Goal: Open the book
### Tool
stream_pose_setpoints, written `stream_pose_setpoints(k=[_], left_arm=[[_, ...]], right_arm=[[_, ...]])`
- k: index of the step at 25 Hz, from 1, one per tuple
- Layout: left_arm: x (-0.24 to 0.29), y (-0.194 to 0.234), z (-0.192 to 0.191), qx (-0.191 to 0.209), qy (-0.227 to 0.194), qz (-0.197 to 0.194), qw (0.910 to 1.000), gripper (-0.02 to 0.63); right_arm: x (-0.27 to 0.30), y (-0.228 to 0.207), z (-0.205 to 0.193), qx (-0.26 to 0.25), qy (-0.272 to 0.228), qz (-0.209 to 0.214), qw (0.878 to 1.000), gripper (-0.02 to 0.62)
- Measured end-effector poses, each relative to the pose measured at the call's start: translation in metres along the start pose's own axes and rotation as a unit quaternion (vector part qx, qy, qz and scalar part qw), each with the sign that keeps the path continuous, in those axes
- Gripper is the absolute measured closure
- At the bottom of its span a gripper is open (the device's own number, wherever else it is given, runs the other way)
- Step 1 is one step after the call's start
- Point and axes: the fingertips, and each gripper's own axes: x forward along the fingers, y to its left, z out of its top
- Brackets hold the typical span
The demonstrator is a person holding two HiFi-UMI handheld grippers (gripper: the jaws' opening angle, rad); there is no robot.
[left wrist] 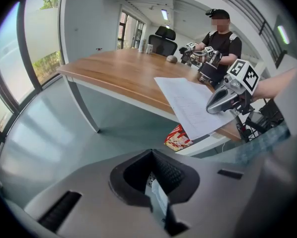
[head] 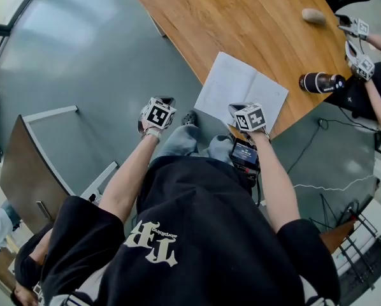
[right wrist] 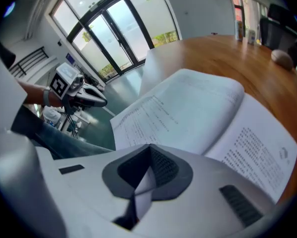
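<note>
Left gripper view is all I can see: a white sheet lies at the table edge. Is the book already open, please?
Observer: Yes. In the right gripper view the book lies open, with print on both sides of the fold.
Operator: Where is my left hand-held gripper compared to it?
Observer: The head view shows the left hand-held gripper off the table, over the floor beside the person's knee.
Operator: And the right one?
Observer: The right hand-held gripper is at the book's near edge. Its own view shows the jaws together.
</note>
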Motion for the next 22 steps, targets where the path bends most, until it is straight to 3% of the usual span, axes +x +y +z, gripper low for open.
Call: stream_pose_setpoints(k=[2, 6, 11, 18, 22], left_arm=[[0.002, -0.006, 0.012, 0.008, -0.018, -0.018, 0.9996, 0.600], [0.002, -0.028, 0.038, 0.034, -0.058, -0.064, 0.9956, 0.600], [-0.018, -0.070, 0.069, 0.068, -0.137, -0.135, 0.9789, 0.600], [-0.063, -0.131, 0.088, 0.081, -0.211, -0.179, 0.9575, 0.600], [-0.097, -0.175, 0.089, 0.094, -0.254, -0.194, 0.9429, 0.600]], right_arm=[[-0.005, 0.006, 0.007, -0.024, -0.011, -0.023, 0.999, 0.607], [-0.037, 0.004, 0.006, -0.009, -0.051, -0.052, 0.997, 0.607], [-0.102, -0.003, -0.015, -0.008, -0.091, -0.114, 0.989, 0.607], [-0.201, 0.000, -0.051, -0.010, -0.181, -0.202, 0.962, 0.607], [-0.245, 0.011, -0.095, -0.008, -0.225, -0.243, 0.944, 0.607]])
